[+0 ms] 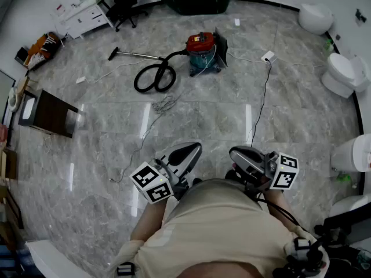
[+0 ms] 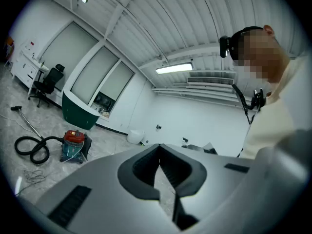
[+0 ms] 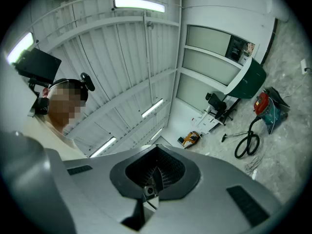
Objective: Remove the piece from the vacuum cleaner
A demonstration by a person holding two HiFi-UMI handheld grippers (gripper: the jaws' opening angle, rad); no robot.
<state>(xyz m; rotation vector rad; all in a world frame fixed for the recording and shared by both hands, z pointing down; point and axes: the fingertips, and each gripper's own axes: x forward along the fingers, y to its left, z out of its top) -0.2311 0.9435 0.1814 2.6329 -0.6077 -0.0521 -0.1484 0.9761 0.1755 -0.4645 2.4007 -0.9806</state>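
The vacuum cleaner (image 1: 203, 52), with a red lid and a teal body, stands far off on the marble floor. Its black hose (image 1: 155, 77) curls in a loop to the left and runs into a metal wand with a floor nozzle (image 1: 134, 55). Both grippers are held close to the person's chest, well short of the vacuum. My left gripper (image 1: 194, 149) is shut with nothing in it. So is my right gripper (image 1: 235, 153). The left gripper view shows the vacuum (image 2: 74, 143) small at lower left. In the right gripper view it (image 3: 265, 106) sits at the right edge.
A dark wooden side table (image 1: 49, 113) stands at the left. A power strip (image 1: 268, 57) and its cable trail across the floor, near a tangle of thin cord (image 1: 165, 103). White rounded fixtures (image 1: 342, 74) line the right wall. An office chair (image 1: 123, 4) stands at the back.
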